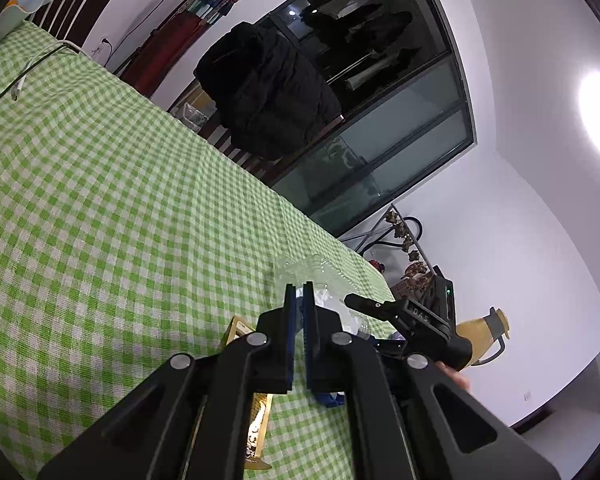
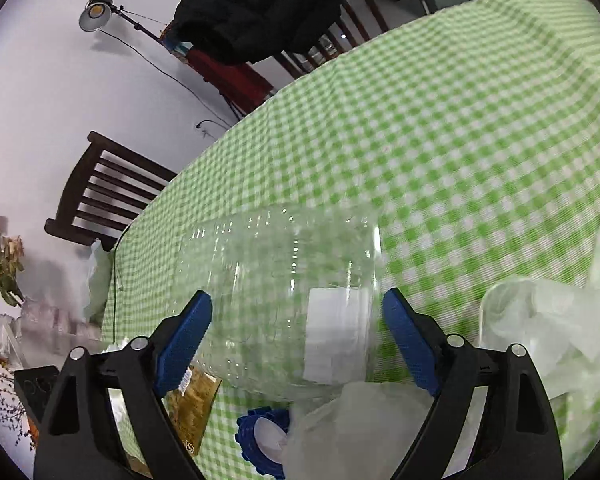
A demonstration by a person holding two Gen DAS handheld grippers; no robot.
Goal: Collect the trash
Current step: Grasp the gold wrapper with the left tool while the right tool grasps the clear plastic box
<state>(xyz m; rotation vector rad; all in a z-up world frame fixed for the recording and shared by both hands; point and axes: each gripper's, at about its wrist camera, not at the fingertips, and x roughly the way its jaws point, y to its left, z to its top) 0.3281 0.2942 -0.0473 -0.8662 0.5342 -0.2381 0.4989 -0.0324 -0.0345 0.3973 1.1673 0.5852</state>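
I see a green-and-white checked cloth over the tabletop (image 2: 460, 120). My right gripper (image 2: 296, 344) has blue fingers (image 2: 186, 336) on black arms. The bottle (image 2: 284, 300) is clear with a white label; its cap (image 2: 260, 440) is blue. Upper centre, the jacket (image 2: 256, 4) is black.

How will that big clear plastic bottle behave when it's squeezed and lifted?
The clear plastic bottle looks empty, so probably light. Its thin ribbed wall may dent between the fingers. It is round and lying on its side, so a nudge could roll it across the checked tablecloth.
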